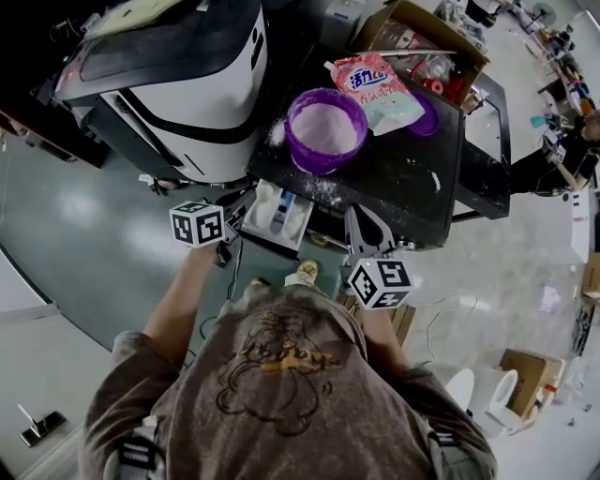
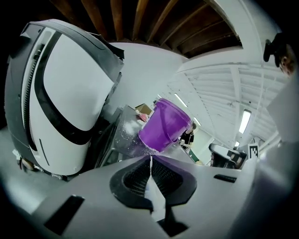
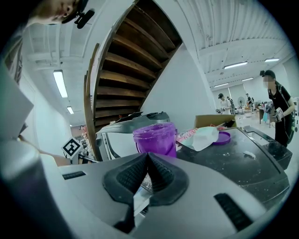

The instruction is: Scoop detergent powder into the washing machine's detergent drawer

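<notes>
- Found the left gripper [image 2: 151, 161] with both jaws pressed together at the tips and nothing visible between them.
- Found the right gripper [image 3: 147, 158] in the same condition, with jaws closed on each other and empty.
- Held both grippers low, in front of the person's grey shirt [image 1: 281, 384]: the left one just beside the detergent drawer [image 1: 302, 223], the right one near the front edge of the washing machine [image 1: 403, 187].
- Saw the detergent drawer standing open below the front edge of the machine's black top, with white compartments and a small blue piece [image 1: 281, 210] inside. Could not identify this piece.
- Saw the purple tub [image 1: 319, 161] upright on the black top, just behind the drawer, without lid and filled with white detergent powder [image 1: 326, 128].
- Noted the detergent bag [image 1: 382, 89] lying flat just beside the tub, on the right side in the head view, and the purple lid [image 1: 428, 120] at the far corner of the bag, touching it.
- Noted loose grains of spilled powder [image 1: 323, 192] scattered on the black top, around the tub and towards the drawer.
- Saw a white machine with a black band [image 1: 187, 84] to the left of the black top, close to it.
- Saw an open cardboard box [image 1: 412, 28] behind the bag.
</notes>
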`<state>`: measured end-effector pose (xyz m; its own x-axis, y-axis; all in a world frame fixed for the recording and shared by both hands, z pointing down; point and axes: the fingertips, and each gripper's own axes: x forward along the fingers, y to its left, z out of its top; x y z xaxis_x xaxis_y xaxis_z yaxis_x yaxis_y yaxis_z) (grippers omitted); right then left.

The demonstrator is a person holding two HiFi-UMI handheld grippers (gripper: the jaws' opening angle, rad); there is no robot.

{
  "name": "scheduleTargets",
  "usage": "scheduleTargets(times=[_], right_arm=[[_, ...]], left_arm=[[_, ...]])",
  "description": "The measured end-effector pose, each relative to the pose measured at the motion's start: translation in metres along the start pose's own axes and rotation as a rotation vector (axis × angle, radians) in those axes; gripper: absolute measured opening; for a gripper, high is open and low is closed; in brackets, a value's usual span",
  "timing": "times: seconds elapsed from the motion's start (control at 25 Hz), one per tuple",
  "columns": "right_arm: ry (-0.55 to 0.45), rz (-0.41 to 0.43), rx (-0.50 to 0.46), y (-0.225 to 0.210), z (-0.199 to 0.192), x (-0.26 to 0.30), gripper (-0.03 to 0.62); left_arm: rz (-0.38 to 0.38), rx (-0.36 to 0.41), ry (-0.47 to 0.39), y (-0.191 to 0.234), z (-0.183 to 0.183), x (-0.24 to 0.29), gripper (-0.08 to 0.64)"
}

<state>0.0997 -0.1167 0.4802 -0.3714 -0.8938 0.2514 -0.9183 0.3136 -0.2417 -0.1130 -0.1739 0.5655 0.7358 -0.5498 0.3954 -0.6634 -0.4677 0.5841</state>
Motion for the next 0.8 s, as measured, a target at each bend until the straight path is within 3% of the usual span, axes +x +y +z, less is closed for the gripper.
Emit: scheduleTargets(times=[0.36,0.8], right_arm=[[-0.002,-0.028,0.004,-0.008,-0.001,-0.006,0.002],[-0.004,-0.044,0.002,-0.01,0.0,-0.01,0.002]], left_arm=[[0.095,0.167,0.054,0.005,-0.012,0.011,0.023],[0.148,0.494,0.105,-0.003,-0.025,0.024,0.023]])
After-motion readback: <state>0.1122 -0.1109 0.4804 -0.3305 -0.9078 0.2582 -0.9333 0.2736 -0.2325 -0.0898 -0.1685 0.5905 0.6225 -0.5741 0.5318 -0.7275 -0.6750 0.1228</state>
